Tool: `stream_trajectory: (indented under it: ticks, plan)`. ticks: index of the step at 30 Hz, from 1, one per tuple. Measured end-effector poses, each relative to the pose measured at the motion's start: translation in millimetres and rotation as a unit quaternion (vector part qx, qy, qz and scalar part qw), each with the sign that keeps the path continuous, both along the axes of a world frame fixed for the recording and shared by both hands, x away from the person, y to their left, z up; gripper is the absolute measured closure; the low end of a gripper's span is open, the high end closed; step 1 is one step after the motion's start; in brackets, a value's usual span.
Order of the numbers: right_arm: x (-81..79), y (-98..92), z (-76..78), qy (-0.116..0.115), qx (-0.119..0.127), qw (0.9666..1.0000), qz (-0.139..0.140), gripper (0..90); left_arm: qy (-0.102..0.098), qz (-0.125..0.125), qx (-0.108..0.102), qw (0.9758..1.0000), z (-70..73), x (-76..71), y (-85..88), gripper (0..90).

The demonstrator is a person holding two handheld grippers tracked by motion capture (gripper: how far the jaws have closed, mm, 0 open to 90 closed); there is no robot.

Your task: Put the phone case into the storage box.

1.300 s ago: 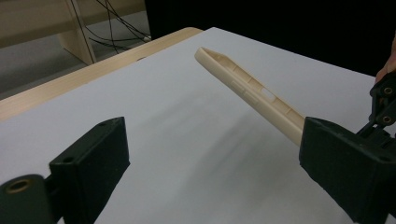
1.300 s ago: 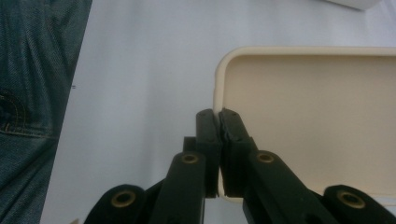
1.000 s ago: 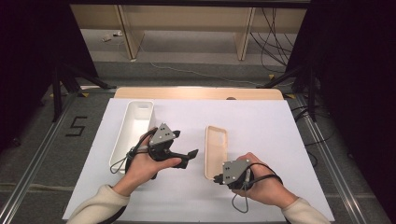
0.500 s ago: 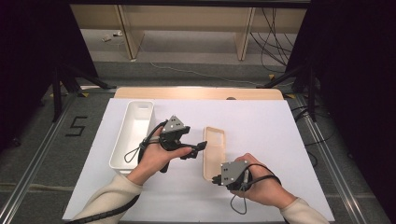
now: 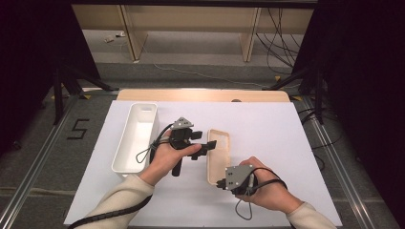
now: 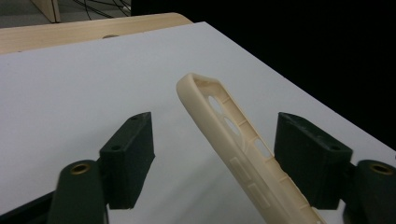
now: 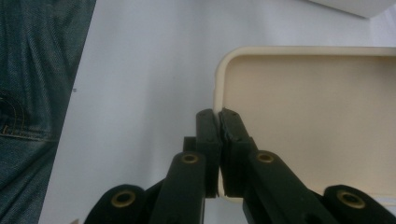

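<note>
On the white desk (image 5: pixel 267 124) a cream phone case (image 5: pixel 218 153) lies open side up, right of centre, with a white bin (image 5: pixel 135 137) well apart on the left.

The high view has the left hand (image 5: pixel 165 160) reaching in from the near left, forearm angled toward the far right, the left gripper (image 5: pixel 206 146) pointing right at the case's left long edge near its far end. The right hand (image 5: pixel 265 188) rests at the near right, and the right gripper (image 5: pixel 218 183) points left at the case's near end.

The left gripper view shows what the high view cannot: the case's rim (image 6: pixel 243 154), with its camera cut-outs, runs between the two pads without either pressing on it. The jaws have just been closing, but this gripper is released.

The right gripper view shows the right gripper (image 7: pixel 219 122) clenched on the case's near wall at the corner, one pad outside and one inside. Blue jeans (image 7: pixel 32 93) show beyond the desk edge.
</note>
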State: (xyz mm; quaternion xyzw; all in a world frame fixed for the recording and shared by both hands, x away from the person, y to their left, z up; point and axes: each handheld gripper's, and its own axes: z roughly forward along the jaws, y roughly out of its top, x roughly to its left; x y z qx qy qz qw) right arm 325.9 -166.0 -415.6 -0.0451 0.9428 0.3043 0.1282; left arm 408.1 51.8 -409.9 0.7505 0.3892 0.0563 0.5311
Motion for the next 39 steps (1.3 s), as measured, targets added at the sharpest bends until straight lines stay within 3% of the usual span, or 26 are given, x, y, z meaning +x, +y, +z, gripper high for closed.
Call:
stream_trajectory:
  ticks: [7, 10, 13, 21, 30, 39]
  plan:
    - [-0.8, 2.4, -1.4, -0.001, -0.001, 1.0000, 0.008, 88.4, 0.026, 0.008, -0.027, 0.9993, -3.2, 2.7, -1.0, 45.1]
    - [-1.5, 2.7, -1.7, 0.000, -0.004, 1.0000, 0.006, 88.4, 0.028, 0.010, -0.034, 0.9990, -2.3, 2.9, -0.5, 48.8]
    - [-1.4, 3.2, -2.8, 0.002, -0.005, 0.9999, 0.010, 88.4, 0.026, 0.016, -0.043, 0.9986, -0.8, 3.2, 2.0, 58.6]
    - [0.7, 2.2, -6.0, 0.006, -0.006, 0.9999, 0.008, 88.4, 0.022, 0.026, -0.046, 0.9984, 2.2, 0.4, 4.1, 73.7]
    - [-0.8, 3.9, -5.9, -0.003, -0.015, 0.9998, 0.008, 88.5, 0.025, 0.030, -0.046, 0.9982, 2.1, -0.4, 3.6, 74.5]
    - [-1.8, 4.6, -4.9, -0.006, -0.013, 0.9999, 0.008, 88.5, 0.056, 0.035, -0.047, 0.9968, -4.5, 1.2, 2.1, 68.8]
